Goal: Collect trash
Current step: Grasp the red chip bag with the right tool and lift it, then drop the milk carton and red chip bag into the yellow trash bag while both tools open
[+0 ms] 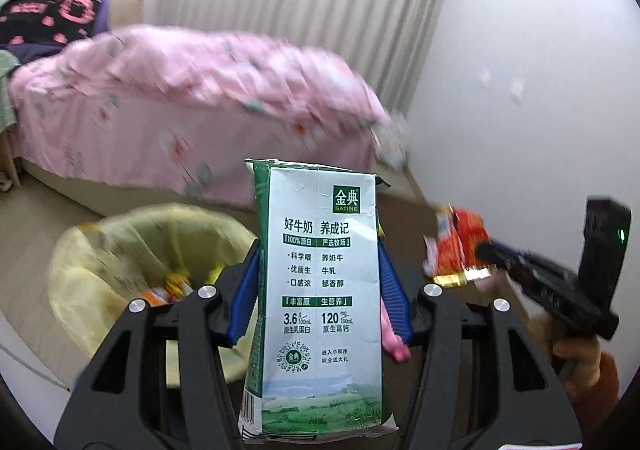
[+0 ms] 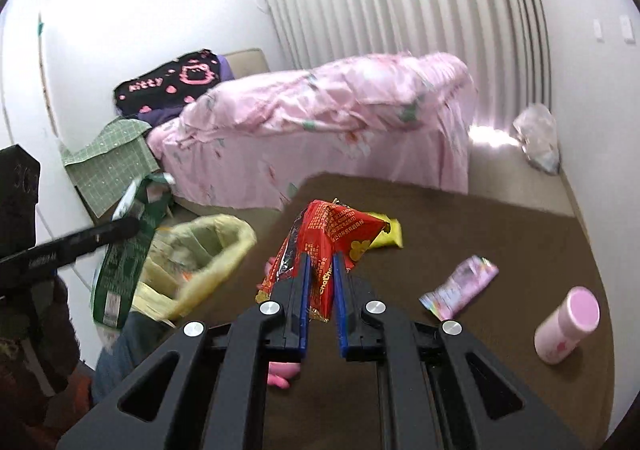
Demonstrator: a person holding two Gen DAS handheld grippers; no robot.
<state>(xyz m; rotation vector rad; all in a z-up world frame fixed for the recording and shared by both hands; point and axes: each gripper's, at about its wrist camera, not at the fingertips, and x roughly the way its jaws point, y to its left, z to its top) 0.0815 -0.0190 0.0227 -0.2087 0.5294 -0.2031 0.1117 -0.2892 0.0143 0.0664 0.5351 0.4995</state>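
Note:
My left gripper (image 1: 320, 270) is shut on an upright green and white milk carton (image 1: 320, 290), held in the air just right of a bin lined with a yellow bag (image 1: 152, 250); the carton also shows in the right wrist view (image 2: 128, 250). My right gripper (image 2: 322, 262) is shut on a crumpled red snack wrapper (image 2: 332, 238), held above the brown table (image 2: 460, 217); the wrapper shows in the left wrist view (image 1: 460, 246) too. The bin (image 2: 200, 254) holds several bits of trash.
On the table lie a yellow wrapper (image 2: 386, 234), a lilac wrapper (image 2: 460, 286), a pink bottle (image 2: 568, 324) on its side and a pink object (image 2: 280, 370) under my right gripper. A bed with a pink cover (image 2: 320, 121) stands behind. A plastic bag (image 2: 538, 137) lies by the curtain.

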